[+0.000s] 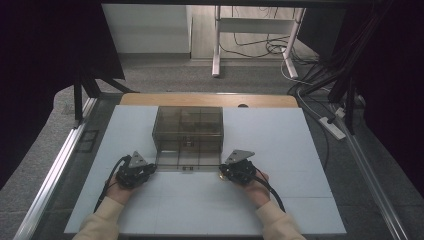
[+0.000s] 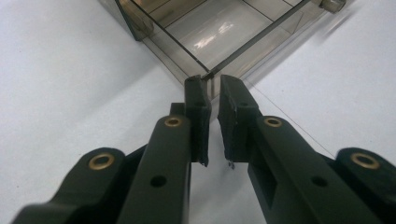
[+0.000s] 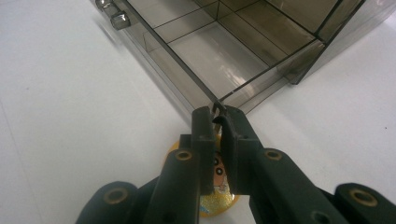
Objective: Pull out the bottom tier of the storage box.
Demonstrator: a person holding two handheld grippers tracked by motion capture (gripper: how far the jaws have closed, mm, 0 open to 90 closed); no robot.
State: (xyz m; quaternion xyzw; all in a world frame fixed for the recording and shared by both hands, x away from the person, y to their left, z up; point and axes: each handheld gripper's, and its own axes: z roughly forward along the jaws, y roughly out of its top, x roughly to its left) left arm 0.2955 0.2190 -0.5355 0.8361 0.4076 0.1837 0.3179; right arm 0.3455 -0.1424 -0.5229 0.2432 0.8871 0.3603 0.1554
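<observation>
Nearest, the left gripper [image 2: 210, 88] and right gripper [image 3: 218, 116] each sit pinched on a front corner of the smoky plastic drawer [image 1: 188, 161], pulled out from the organizer box [image 1: 188, 126] mid-table beyond; a yellow badge [image 3: 216, 186] lies under the right jaws.

You look down and forward from above your side of the table [image 1: 300, 150]. Each gripper view sits low and close, facing along its jaws at a front corner of the smoky box [image 1: 187, 135]; all three share that box.
</observation>
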